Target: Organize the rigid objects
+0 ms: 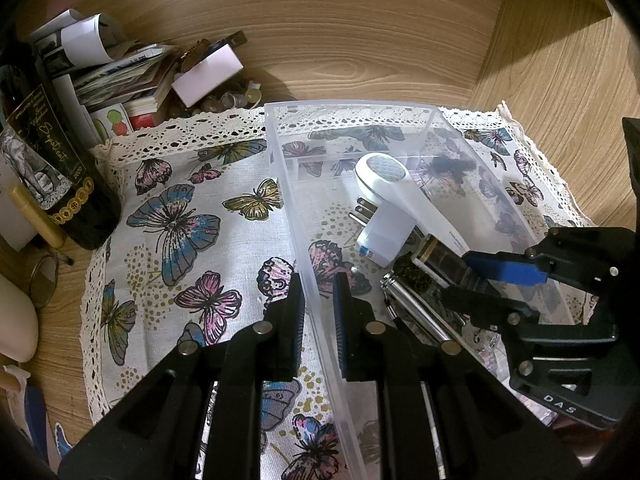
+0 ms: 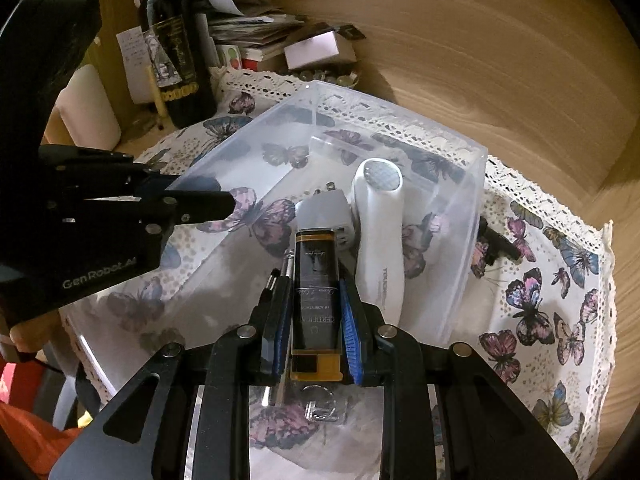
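Most of the sorting looks done: the white handheld device (image 2: 378, 236), plug adapter (image 1: 384, 236) and metal tool (image 1: 416, 312) lie in the clear bin (image 1: 292, 200), whose wall the left gripper (image 1: 318, 320) straddles, perhaps pinching it, while the right gripper (image 2: 316, 320) is clamped on the black-and-gold box (image 2: 316, 292) low inside

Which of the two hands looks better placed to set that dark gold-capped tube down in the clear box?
The right gripper: its jaws are shut on the dark tube, already over the clear bin. The left gripper straddles the bin's wall, seemingly steadying it, and carries nothing.
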A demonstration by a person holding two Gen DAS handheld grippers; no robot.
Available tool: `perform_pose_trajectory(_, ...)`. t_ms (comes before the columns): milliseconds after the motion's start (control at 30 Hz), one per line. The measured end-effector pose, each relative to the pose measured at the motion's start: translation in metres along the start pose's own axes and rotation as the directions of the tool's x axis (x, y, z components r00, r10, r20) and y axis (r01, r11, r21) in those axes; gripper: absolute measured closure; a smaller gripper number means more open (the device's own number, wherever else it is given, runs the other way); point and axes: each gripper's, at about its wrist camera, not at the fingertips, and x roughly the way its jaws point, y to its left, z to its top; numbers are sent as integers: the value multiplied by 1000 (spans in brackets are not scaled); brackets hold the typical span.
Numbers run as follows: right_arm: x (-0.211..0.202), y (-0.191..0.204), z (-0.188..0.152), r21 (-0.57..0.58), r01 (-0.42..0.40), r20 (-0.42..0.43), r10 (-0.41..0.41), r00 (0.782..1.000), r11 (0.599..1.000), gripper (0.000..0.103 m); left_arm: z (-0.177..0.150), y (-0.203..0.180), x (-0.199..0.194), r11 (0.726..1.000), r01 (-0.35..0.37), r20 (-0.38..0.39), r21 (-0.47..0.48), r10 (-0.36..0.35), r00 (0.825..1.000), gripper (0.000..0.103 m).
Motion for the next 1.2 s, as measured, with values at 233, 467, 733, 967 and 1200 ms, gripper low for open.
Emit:
perform_pose_trajectory(233,-4,-1,0,-6,12,12,-12,1000,1000,81,0,0,0,1000,0,0,0,0,1000,90)
perform_pose_trajectory(467,-31,-13,6,39,44,91,-48,995,998,76,0,1,0,1000,1,0,0,-1,1000,90)
perform_pose_trajectory(733,-67,-61,14,187,133,180,-167,969,973,70,0,1,1,1000,2,0,0,-2,1000,90)
perform_pose_trajectory(967,-65,-96,11,263,197,166,-245,955,945,70,0,1,1,1000,2,0,0,-2,1000,90)
perform_pose_trajectory(1200,-20,-124,16,288,213,58,-239,969,934,70,0,1,1,1000,1,0,0,-1,1000,90)
